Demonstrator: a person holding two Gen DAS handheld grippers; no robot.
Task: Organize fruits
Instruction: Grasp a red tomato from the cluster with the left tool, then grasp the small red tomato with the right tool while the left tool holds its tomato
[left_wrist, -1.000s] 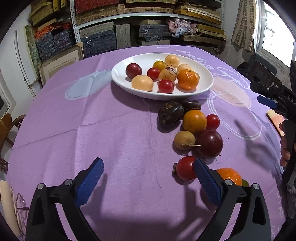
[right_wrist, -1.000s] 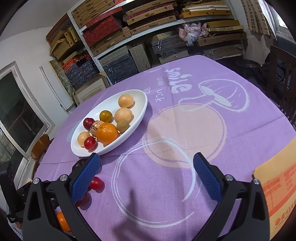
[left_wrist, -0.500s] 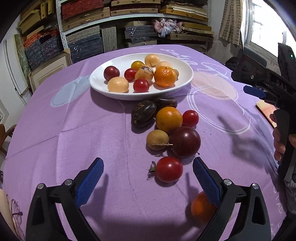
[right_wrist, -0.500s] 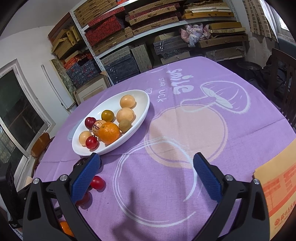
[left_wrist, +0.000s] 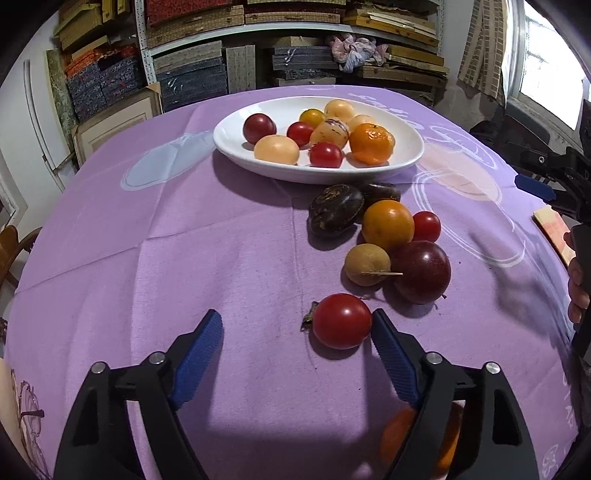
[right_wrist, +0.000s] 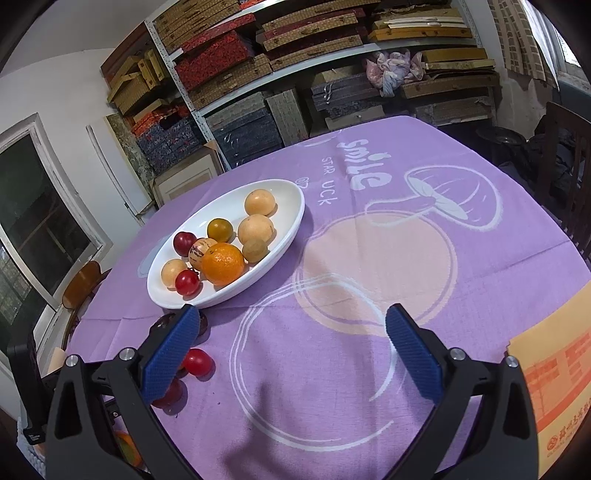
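A white oval plate (left_wrist: 410, 157) holds several fruits at the far middle of the purple table; it also shows in the right wrist view (right_wrist: 291, 225). Loose fruits lie in front of it: a dark wrinkled one (left_wrist: 335, 209), an orange (left_wrist: 388, 224), a small red tomato (left_wrist: 427, 226), a brown fruit (left_wrist: 367, 264), a dark red plum (left_wrist: 421, 271). A red tomato (left_wrist: 341, 321) lies nearest, just left of my left gripper's right fingertip. My left gripper (left_wrist: 295, 328) is open and empty. My right gripper (right_wrist: 288, 325) is open and empty above bare cloth.
Another orange (left_wrist: 399, 435) lies partly hidden under my left gripper's right finger. A yellow envelope (right_wrist: 554, 369) lies at the table's right edge. Shelves of boxes (right_wrist: 258, 55) stand behind the table. A wooden chair (right_wrist: 79, 284) stands at the left.
My left gripper has moved forward and lower toward the red tomato, which now lies by its right fingertip. The right gripper has shifted only slightly.
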